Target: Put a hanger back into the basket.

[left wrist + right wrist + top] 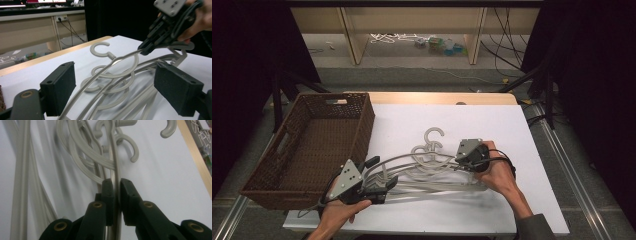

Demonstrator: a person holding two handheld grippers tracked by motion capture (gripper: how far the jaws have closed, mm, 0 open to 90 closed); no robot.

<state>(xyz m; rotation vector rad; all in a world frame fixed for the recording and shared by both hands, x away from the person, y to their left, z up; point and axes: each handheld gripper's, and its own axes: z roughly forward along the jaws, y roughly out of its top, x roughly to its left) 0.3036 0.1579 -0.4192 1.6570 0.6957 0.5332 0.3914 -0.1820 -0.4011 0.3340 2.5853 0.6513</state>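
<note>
Right tongs (115, 192) pinch one hanger (115, 157) arm at frame centre, its length running left toward the spread left tongs (115, 87), straddling it beside the basket (262, 192).

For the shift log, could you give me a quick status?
Right gripper shut on top hanger. Left gripper open around its other end. Hangers tangled beneath; basket alongside.

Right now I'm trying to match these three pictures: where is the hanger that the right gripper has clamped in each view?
High view: the clamped hanger arches across the table's middle, from the left gripper to the right gripper.
Left gripper view: its arm rises from bottom left to the right gripper at upper right.
Right gripper view: its arm runs up the centre, out of the shut jaws.
Shared landmark: the pile of hanger hooks.
</note>
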